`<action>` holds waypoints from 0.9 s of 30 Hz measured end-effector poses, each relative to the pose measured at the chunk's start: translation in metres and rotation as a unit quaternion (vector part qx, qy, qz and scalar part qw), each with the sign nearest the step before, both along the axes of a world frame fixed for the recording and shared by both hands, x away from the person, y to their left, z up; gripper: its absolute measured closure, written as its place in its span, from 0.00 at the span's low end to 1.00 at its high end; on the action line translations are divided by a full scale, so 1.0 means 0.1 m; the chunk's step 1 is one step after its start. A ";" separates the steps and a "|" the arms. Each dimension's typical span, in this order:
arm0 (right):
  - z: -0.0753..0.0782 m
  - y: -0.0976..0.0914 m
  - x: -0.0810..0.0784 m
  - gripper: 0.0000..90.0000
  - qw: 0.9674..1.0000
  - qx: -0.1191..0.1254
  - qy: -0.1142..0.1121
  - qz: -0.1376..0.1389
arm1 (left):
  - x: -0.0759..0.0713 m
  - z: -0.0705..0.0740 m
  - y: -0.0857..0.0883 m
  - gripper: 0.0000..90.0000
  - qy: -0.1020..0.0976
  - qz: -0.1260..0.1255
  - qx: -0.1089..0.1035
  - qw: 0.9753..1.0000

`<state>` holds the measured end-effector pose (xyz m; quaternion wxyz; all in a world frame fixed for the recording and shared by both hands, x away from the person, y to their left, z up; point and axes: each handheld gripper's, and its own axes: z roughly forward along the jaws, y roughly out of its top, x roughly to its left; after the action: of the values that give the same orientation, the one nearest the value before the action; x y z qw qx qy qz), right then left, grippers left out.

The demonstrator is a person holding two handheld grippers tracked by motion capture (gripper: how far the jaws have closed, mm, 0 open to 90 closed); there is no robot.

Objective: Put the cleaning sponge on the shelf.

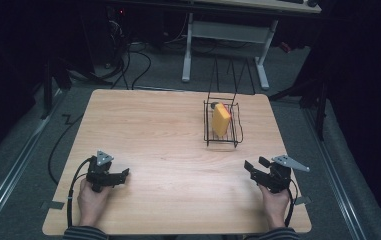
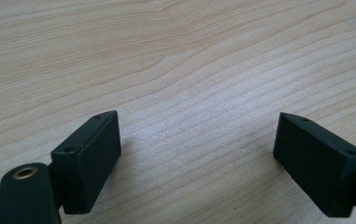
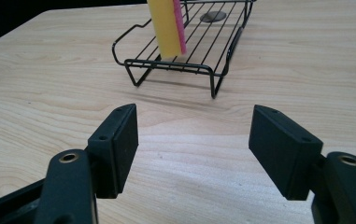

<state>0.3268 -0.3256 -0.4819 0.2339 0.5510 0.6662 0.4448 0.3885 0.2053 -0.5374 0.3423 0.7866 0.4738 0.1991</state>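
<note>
Yellow sponge (image 1: 221, 119) upright in black wire rack (image 1: 208, 131) on the far right of the wooden table (image 1: 168, 130), pink face (image 3: 180, 25) turned right. Right gripper (image 1: 256, 165) near the front edge, jaws apart, holding nothing, bare wood between it and rack. Left gripper (image 1: 123, 174) front left, also open and empty. Desk legs (image 1: 187, 47) and cables (image 1: 138, 65) beyond.
</note>
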 end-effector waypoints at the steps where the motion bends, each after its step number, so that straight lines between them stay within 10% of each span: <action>1: -0.02 0.00 0.01 0.38 1.000 0.002 0.001 0.000 | 0.00 0.00 0.00 0.17 0.000 0.000 0.000 1.000; 27: -0.35 0.08 0.20 0.38 0.998 -0.050 0.043 -0.012 | 0.00 0.00 0.00 0.17 0.000 0.001 0.001 1.000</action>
<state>0.3468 -0.3175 -0.5170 0.2379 0.5653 0.6900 0.3843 0.3885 0.2051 -0.5374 0.3416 0.7863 0.4746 0.1994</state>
